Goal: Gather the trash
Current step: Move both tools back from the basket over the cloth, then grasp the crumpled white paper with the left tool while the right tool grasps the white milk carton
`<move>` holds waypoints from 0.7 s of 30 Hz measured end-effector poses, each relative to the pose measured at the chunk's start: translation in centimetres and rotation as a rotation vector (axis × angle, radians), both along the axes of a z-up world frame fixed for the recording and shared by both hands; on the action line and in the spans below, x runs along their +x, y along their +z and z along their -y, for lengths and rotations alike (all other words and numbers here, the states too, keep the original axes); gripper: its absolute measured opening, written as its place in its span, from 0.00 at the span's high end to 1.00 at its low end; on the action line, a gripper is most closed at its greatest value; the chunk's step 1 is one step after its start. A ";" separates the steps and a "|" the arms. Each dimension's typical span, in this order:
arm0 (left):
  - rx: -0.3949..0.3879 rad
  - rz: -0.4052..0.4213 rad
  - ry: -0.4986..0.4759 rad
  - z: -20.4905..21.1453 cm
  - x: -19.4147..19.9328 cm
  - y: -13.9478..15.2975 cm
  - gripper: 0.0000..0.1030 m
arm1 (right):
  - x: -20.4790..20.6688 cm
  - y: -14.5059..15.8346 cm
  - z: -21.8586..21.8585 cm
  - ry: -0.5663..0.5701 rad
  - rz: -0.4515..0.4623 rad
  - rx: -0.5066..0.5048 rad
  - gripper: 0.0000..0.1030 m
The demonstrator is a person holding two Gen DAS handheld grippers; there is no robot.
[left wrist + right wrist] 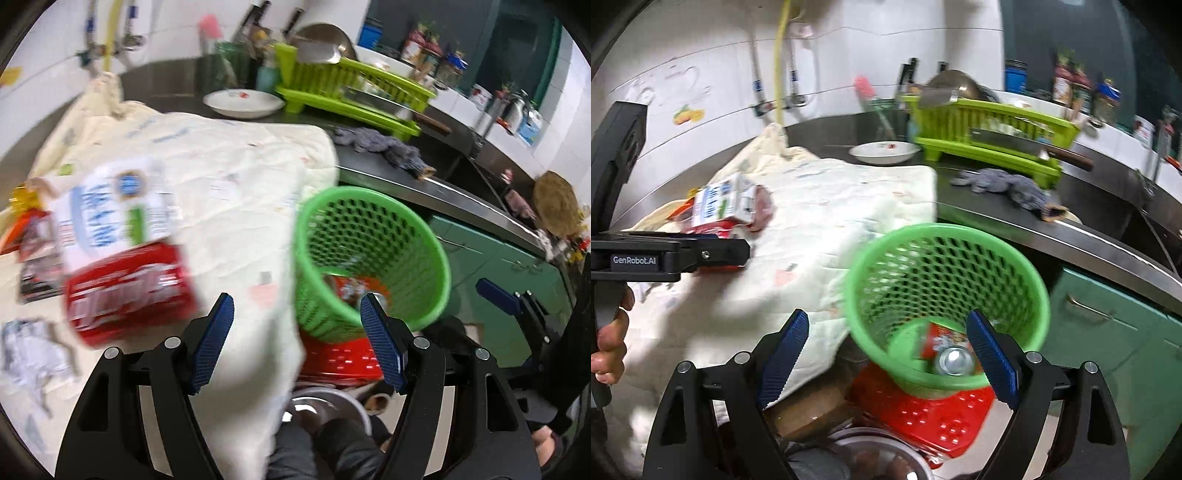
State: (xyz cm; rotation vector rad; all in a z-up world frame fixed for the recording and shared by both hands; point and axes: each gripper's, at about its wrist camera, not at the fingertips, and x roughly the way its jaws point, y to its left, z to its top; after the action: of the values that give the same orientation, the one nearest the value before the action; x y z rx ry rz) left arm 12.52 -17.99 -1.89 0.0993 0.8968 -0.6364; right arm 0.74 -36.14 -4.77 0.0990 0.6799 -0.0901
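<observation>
Right now both of your claws stand apart with nothing between the pads: the left claw and the right claw. The green basket sits off the front edge of the worktop, resting on a red crate whose lower part is cut off by your claw. Inside the basket lies a can, its body half hidden behind the right claw's finger, so its label is hard to read. On the cream cloth over the worktop's left side lies a milk carton with a red packet touching it; both are smeared by blur in the left view. Crumpled paper near the cloth's left edge is too blurred to identify.
</observation>
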 end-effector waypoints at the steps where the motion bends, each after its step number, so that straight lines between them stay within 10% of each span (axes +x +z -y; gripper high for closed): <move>1: 0.008 0.019 0.024 -1.2 0.0 0.3 0.32 | 0.3 0.1 -0.7 0.017 0.000 -0.003 0.18; 21: 0.126 0.077 0.384 -19.8 4.0 -0.1 0.11 | 4.9 0.7 -9.0 0.237 -0.010 -0.003 0.13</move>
State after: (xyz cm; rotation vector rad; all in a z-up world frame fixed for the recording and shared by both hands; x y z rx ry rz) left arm 16.55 1.77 -1.95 0.0614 0.8518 -0.2170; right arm 5.66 -27.11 -4.06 0.0145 0.6973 0.1356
